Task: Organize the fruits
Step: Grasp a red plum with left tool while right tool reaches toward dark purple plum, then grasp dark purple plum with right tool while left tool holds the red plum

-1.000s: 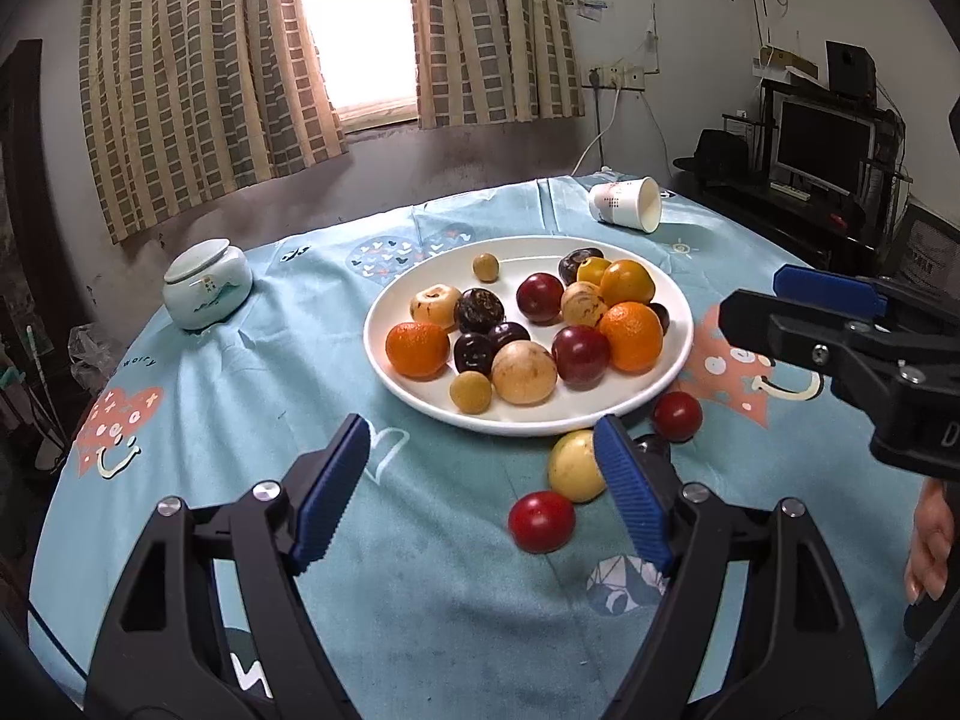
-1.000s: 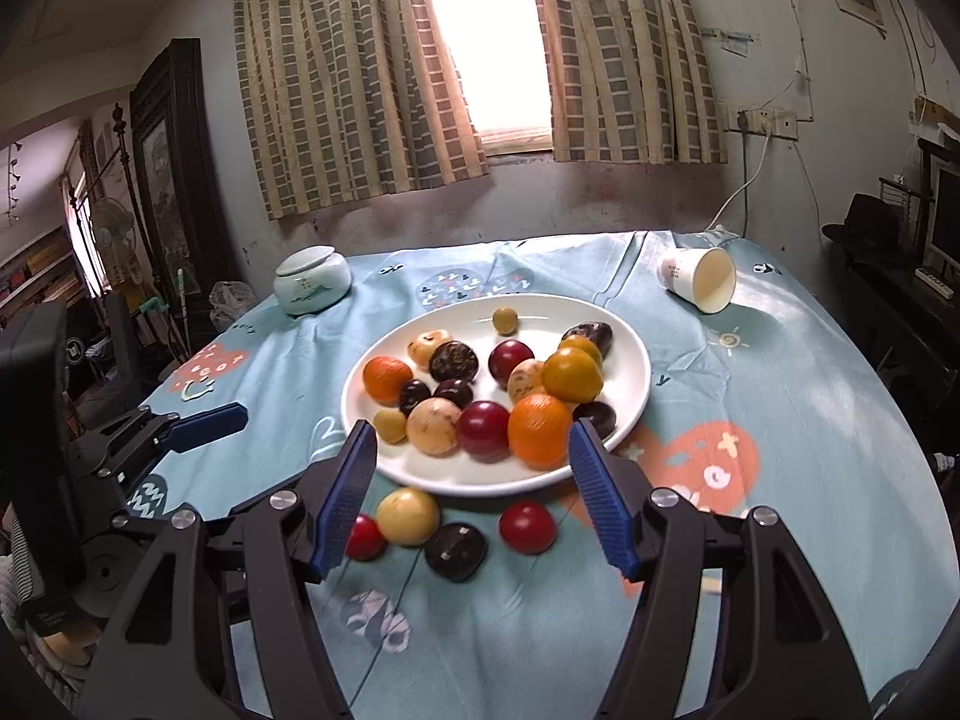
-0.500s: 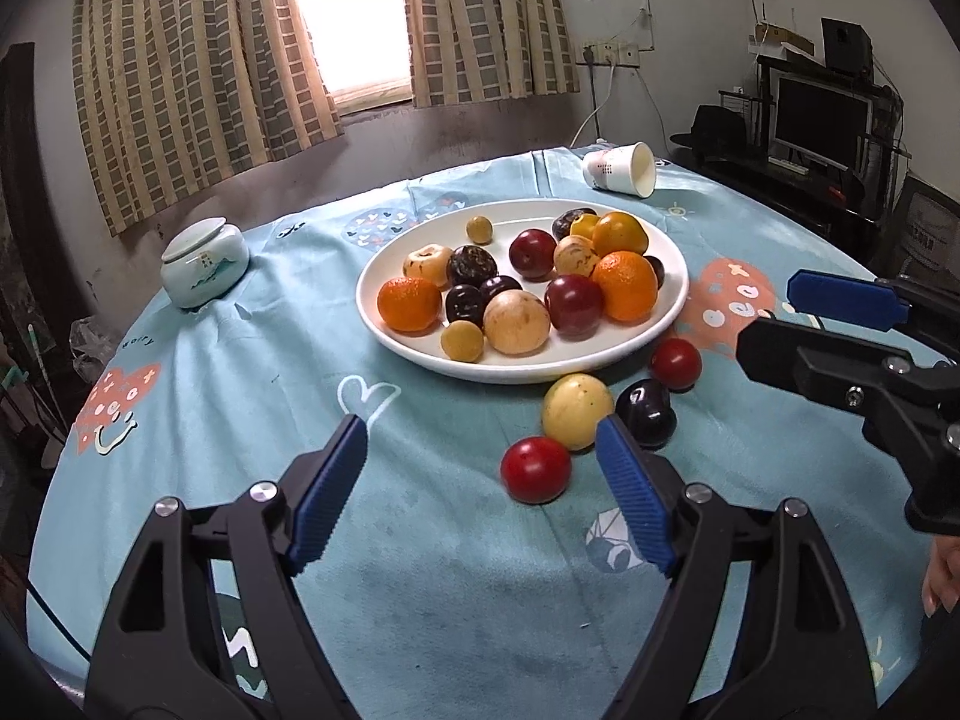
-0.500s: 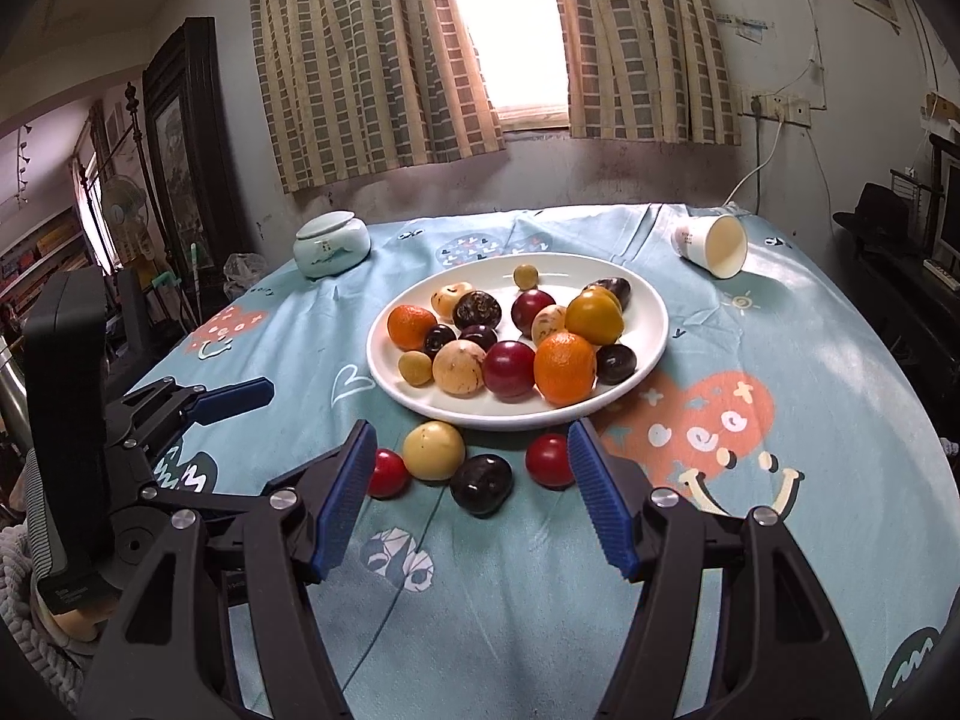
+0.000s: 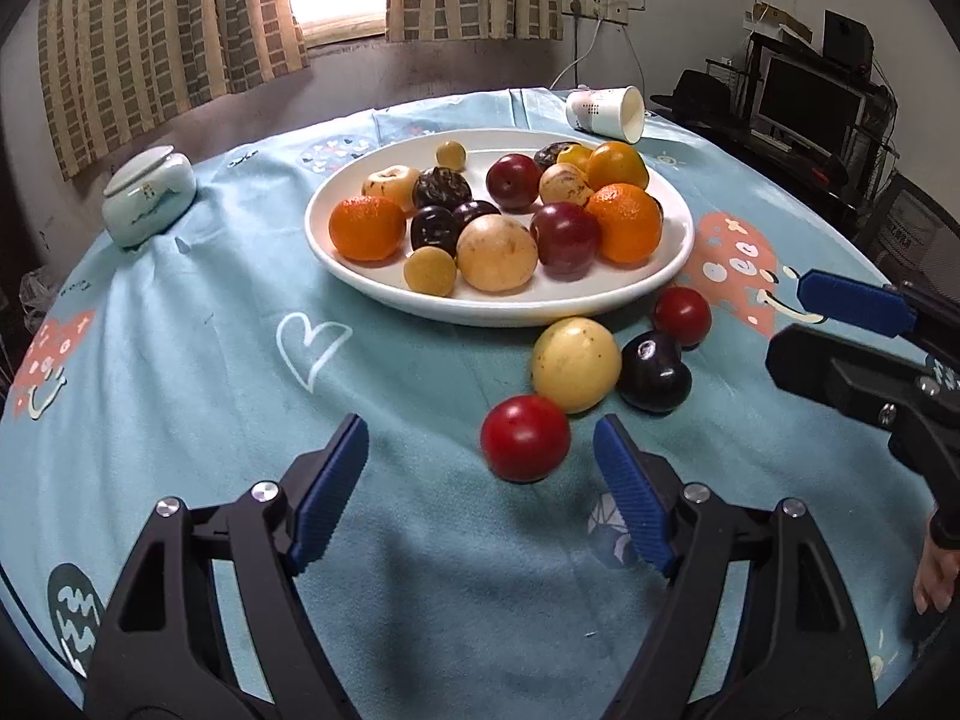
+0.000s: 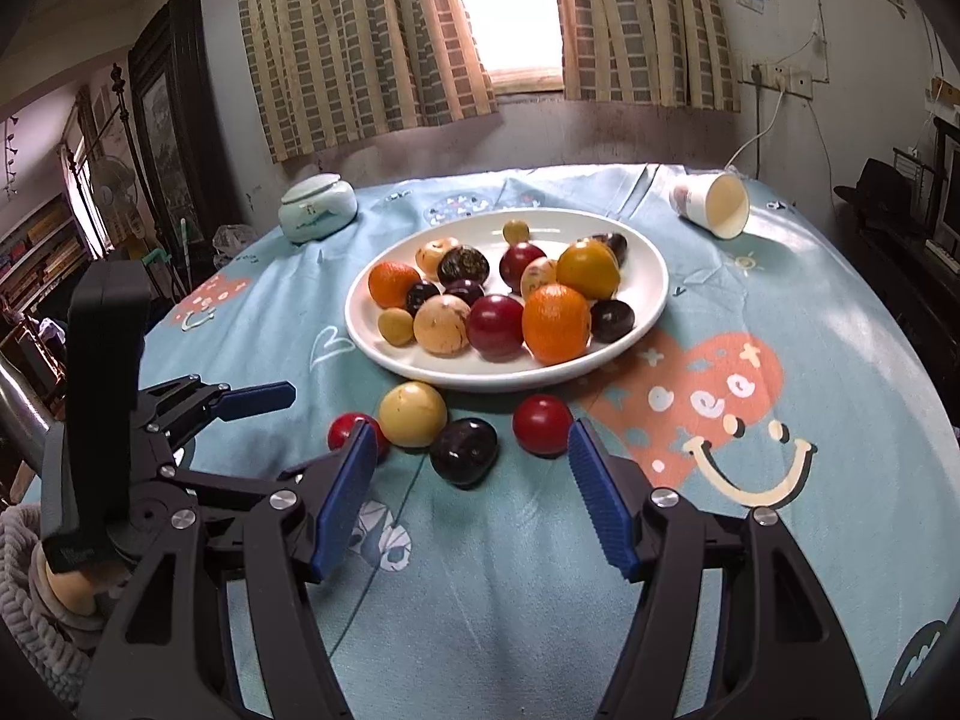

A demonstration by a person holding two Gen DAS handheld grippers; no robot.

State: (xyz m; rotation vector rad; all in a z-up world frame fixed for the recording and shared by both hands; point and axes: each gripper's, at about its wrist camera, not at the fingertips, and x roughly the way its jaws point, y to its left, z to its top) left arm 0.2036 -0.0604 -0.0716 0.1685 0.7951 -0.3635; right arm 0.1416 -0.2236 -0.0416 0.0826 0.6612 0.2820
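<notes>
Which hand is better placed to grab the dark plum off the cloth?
Right. The dark plum lies straight ahead of the open right gripper; the left gripper faces the red fruit.

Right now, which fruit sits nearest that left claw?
Find the white plate of fruit on the blue tablecloth. Four loose fruits lie before it; the red one closest to the left gripper stands alone, ahead of the yellow fruit.

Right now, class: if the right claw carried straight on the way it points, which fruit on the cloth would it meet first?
Probably the dark plum: it lies on the tablecloth nearest the open right claw, roughly between its fingertips. A red fruit sits close by toward the right fingertip, so depth leaves some doubt.
</notes>
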